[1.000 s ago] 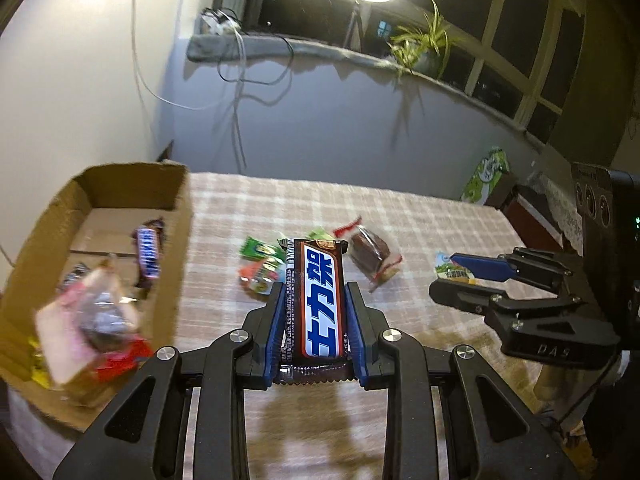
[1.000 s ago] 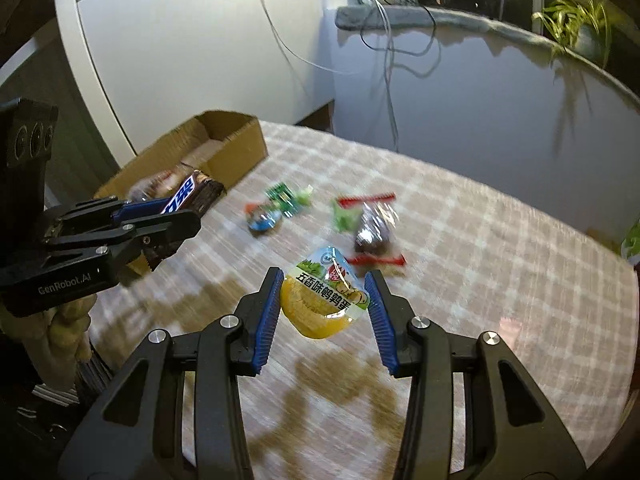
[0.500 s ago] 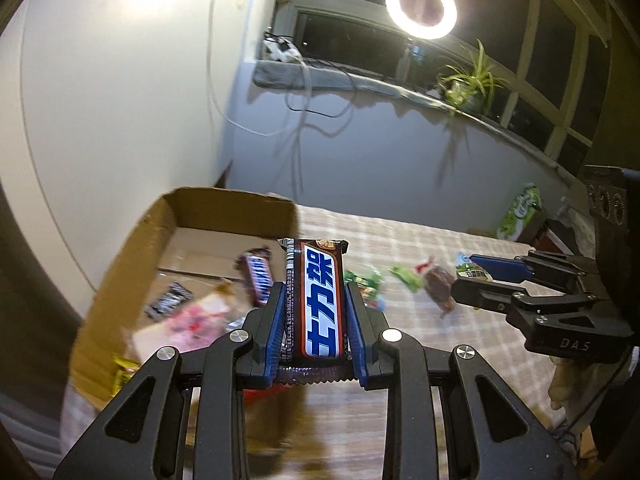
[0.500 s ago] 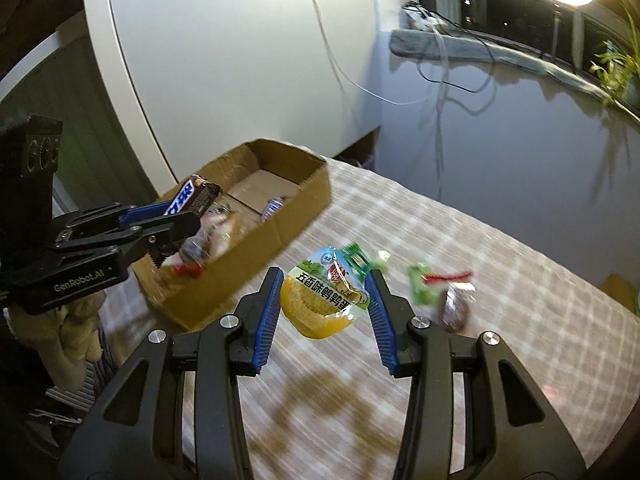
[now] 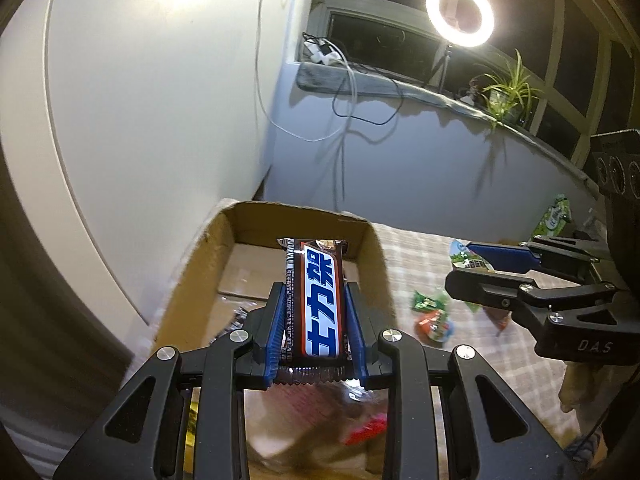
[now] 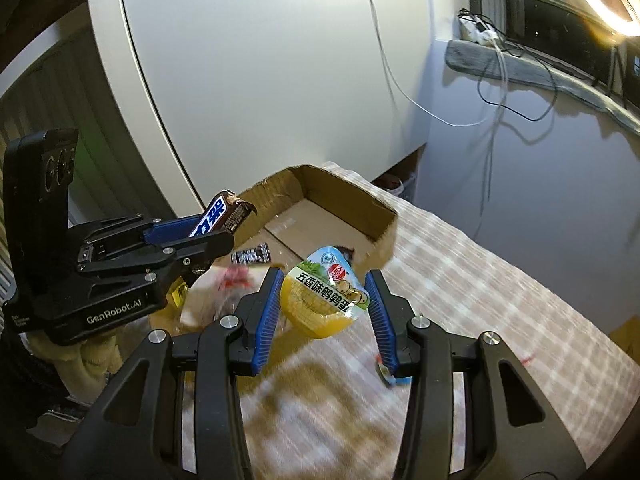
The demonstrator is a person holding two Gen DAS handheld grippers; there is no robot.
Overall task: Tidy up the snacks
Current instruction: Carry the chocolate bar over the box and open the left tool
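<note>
Two tools are loaded, one in each of your hands. Your left tool (image 5: 316, 320) is clamped on a brown chocolate bar with a blue and white label (image 5: 318, 300); its blue pads press both long sides of the wrapper, and the bar sticks out forward past the fingertips. Directly beneath and ahead of this tool sits the open brown cardboard box (image 5: 372, 264), so the bar hangs over the box's inside. Below the tool's fingers, blurred wrappers in pink and red (image 5: 360, 424) lie on the box floor, and a small black and white packet (image 6: 251, 257) lies further in.

Your right tool (image 6: 322, 308) grips a round yellow snack cup with a printed foil lid (image 6: 324, 300); the pads bear on the cup's left and right sides, with the lid tilted toward the camera. This tool is above the checked beige tablecloth on the table (image 6: 500, 292), just to the right of the box's near wall, and the cup is at the box's edge rather than over its middle. From the left wrist view, your right tool shows to the right of the left one, apart from it. Under and between them, small green and red snack packets (image 5: 430, 312) lie loose on the cloth, outside the box.
</note>
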